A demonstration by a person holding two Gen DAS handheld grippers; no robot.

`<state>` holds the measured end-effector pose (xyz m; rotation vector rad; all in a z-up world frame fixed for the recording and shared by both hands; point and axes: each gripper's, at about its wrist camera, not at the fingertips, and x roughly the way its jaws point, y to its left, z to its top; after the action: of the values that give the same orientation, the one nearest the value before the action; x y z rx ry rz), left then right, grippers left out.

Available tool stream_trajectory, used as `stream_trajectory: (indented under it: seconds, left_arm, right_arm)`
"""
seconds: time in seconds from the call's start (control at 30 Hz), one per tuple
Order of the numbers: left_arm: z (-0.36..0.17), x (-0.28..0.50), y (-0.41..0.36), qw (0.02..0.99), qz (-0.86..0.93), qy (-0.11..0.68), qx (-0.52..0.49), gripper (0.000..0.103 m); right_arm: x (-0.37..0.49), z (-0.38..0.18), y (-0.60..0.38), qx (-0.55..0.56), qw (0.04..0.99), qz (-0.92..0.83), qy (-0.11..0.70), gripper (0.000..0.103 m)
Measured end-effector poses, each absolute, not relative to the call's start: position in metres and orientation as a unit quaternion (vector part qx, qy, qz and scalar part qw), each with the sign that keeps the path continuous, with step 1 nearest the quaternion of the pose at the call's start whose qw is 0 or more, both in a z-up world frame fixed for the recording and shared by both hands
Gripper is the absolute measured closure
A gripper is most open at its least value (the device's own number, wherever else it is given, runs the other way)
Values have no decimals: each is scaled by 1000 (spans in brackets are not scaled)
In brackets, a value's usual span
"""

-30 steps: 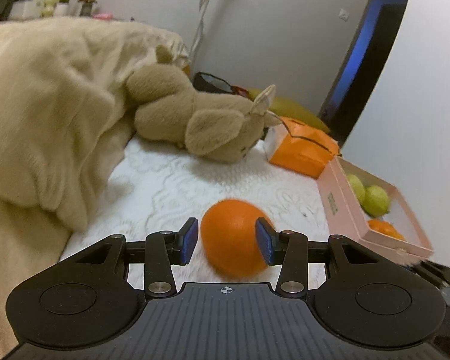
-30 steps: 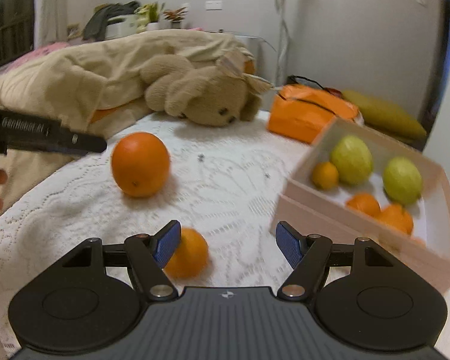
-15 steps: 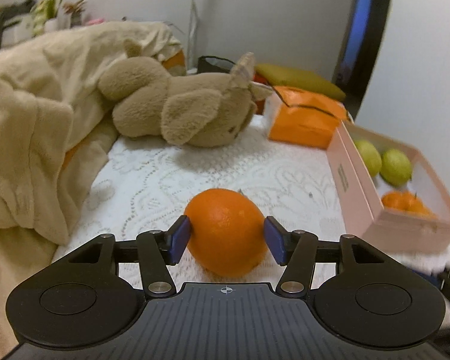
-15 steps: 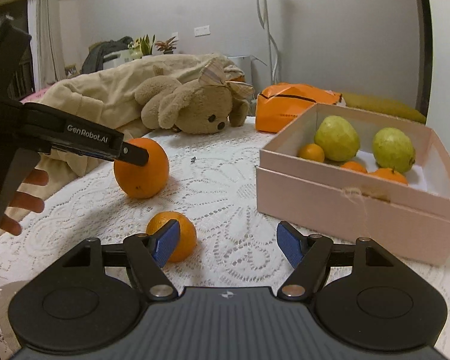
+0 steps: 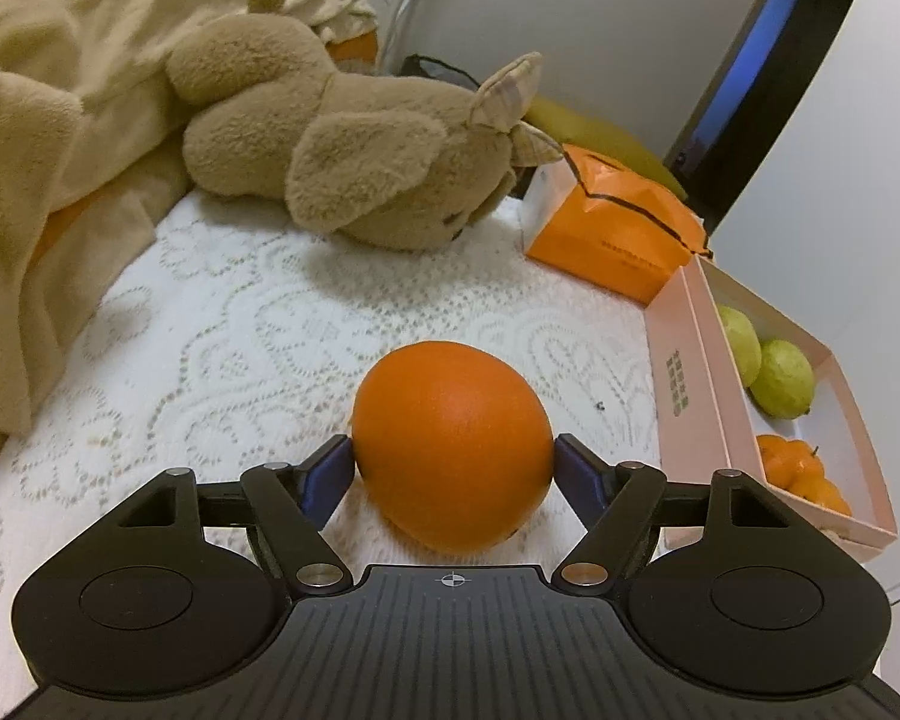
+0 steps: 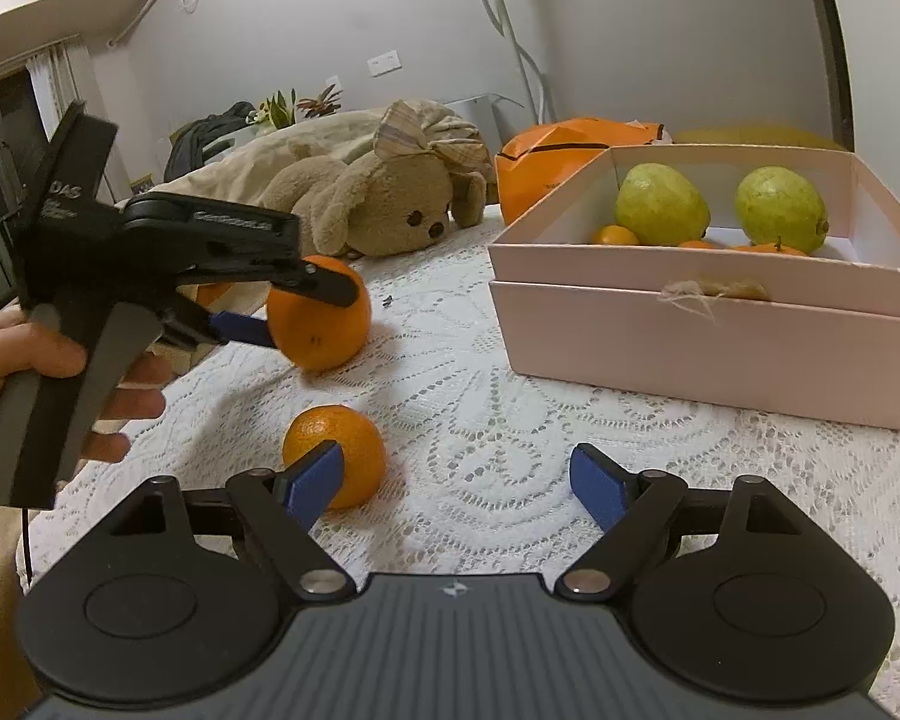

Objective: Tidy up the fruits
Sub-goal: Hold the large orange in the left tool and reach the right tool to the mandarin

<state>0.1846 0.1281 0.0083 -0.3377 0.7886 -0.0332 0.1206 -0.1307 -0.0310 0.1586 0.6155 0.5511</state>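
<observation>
The left tool (image 5: 453, 468) pinches the large orange (image 5: 452, 447), and the pink box (image 5: 804, 420) lies to its right, while the right tool (image 6: 459, 480) stays spread beside the small orange (image 6: 354, 450).

Dim warm indoor light, fisheye-bent edges, perhaps slight blur.

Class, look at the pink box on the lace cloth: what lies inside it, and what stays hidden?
Inside the pink box sit two green guavas and several small oranges. Its front wall covers the floor and the oranges' lower parts, so an exact count is impossible.
</observation>
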Motion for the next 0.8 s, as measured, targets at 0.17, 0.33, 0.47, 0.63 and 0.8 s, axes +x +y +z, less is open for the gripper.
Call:
stream_trajectory:
  seconds: [0.17,0.33,0.47,0.63,0.8]
  left_arm:
    - [7,189,129,915,-25,373,-155,25]
    - [9,182,124,916,-38,378,-125,26]
    - [11,161,116,918,-39,382,-94,26]
    - [14,141,102,922,-30,383,-56,27]
    - [14,155,96,924,-27,380,-40,26]
  right_arm:
    - [122,-31,-131,80,912,268,300,19]
    - [120,-31,-131,80,912,268,299,19]
    - [120,-31,-131,80,913,267,299,19]
    - [120,-31,-131,79,913,267,299,19]
    - [117,-29,-130,61,913,273,298,19]
